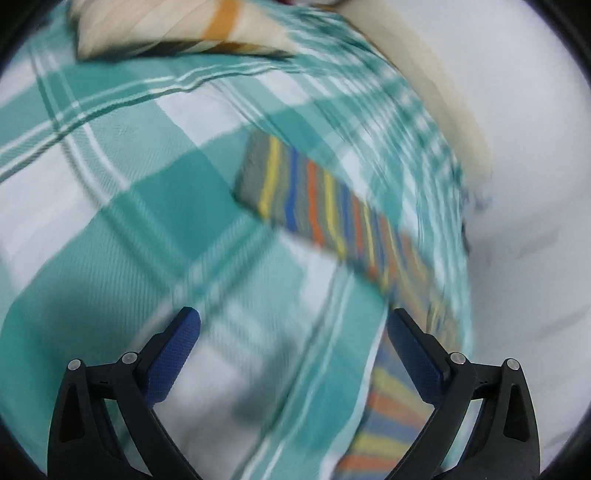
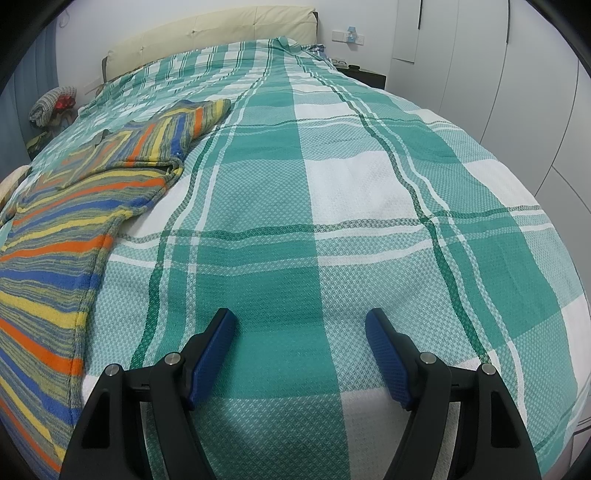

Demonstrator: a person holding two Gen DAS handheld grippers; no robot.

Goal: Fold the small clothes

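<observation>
The right claw (image 2: pixel 300 328) stands wide and empty, low over the checked bedspread (image 2: pixel 332 192), level and aimed up the bed toward the headboard (image 2: pixel 221 26). The left claw (image 1: pixel 293 325) is wide too, holding nothing, tipped down over the cover in a blurred view. The striped garment (image 2: pixel 74 206) lies spread flat to the right claw's left, one sleeve already laid across its body, probably so a fold can follow.

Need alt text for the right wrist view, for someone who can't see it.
The open right gripper hovers empty over a teal-and-white plaid bedspread. A striped garment lies spread on the bed to its left; a cream headboard stands beyond.
</observation>
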